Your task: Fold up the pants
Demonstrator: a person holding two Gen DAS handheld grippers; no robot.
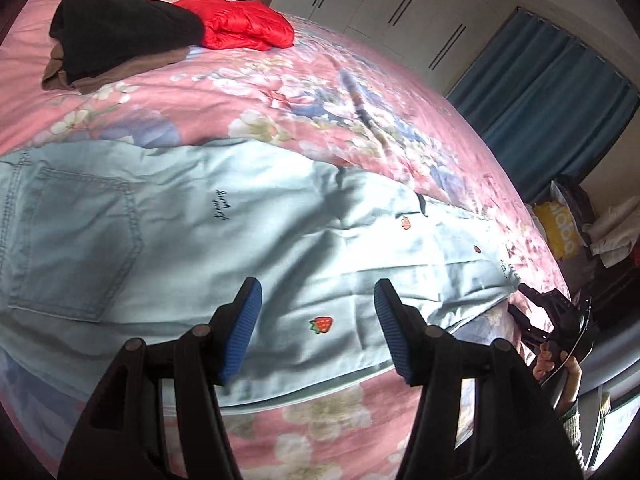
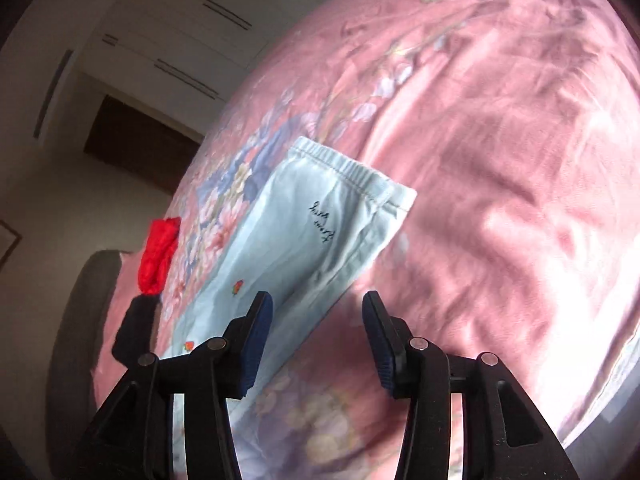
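Observation:
Light blue pants [image 1: 192, 232] with small strawberry patches lie flat on a pink floral bedspread [image 1: 256, 92], back pocket at the left. My left gripper [image 1: 318, 300] is open and empty, hovering just above the pants near their lower edge. In the right wrist view the pants [image 2: 304, 240] stretch away with the elastic waistband at the far end. My right gripper [image 2: 318, 312] is open and empty above the pants' near edge. The right gripper and the hand holding it also show at the leg end in the left wrist view [image 1: 560, 320].
A black garment [image 1: 124, 36] on a brown one and a red puffy garment [image 1: 244, 24] lie at the far side of the bed. White wardrobes [image 1: 384, 4], a blue curtain [image 1: 552, 96] and a cluttered pile with a yellow bag [image 1: 560, 232] stand beyond the bed.

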